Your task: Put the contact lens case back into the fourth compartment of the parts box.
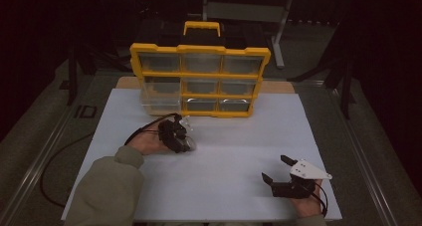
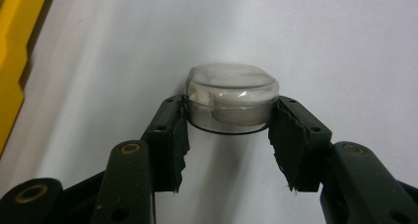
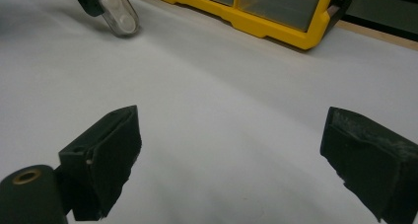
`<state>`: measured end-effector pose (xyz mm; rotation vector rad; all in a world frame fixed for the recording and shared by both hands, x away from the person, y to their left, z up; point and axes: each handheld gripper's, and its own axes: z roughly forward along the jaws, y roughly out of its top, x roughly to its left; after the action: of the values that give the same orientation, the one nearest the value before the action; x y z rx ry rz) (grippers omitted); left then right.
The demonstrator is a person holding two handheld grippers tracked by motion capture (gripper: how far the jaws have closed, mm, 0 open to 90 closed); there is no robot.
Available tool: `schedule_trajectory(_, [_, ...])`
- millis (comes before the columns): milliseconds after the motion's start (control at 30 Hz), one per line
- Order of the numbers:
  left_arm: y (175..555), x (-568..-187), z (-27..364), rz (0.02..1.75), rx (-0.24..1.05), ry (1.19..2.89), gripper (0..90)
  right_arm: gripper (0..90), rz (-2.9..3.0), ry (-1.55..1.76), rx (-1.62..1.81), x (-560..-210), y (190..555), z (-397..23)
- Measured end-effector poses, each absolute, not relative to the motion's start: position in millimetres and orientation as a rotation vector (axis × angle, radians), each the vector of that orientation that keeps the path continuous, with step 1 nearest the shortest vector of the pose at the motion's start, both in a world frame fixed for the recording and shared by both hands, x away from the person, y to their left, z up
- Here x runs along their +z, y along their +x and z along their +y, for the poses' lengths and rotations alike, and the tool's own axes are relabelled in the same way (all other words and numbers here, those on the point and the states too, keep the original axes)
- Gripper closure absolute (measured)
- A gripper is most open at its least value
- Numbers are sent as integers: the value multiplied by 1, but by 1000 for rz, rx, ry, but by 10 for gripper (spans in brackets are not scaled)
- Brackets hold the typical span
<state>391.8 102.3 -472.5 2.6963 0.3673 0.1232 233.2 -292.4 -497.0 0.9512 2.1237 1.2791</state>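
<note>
Left tool (image 2: 229, 130) pinches a small clear plastic bin (image 2: 231, 98), one pad on each side of it, jaws pressed against its walls; bin looks empty apart from a pale shape seen through the plastic, can't tell what. In the high view the left tool (image 1: 185, 136) holds the bin (image 1: 186, 142) over the white board (image 1: 224, 151) on the table, just in front of the yellow organizer (image 1: 199, 79), near its lower left corner. Organizer stands tilted up, with clear drawers in rows. Right tool (image 1: 275, 169) sits well apart at the board's near right, jaws spread wide, nothing between them. From the right gripper view the bin (image 3: 118, 11) shows tilted, held low over the board, organizer (image 3: 266, 17) behind it.
</note>
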Motion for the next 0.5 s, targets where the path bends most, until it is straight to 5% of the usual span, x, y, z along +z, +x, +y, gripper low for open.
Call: schedule_trajectory(500, [389,-464,108,364,134,2672,504,77,2127,953,1276,-498,233,-292])
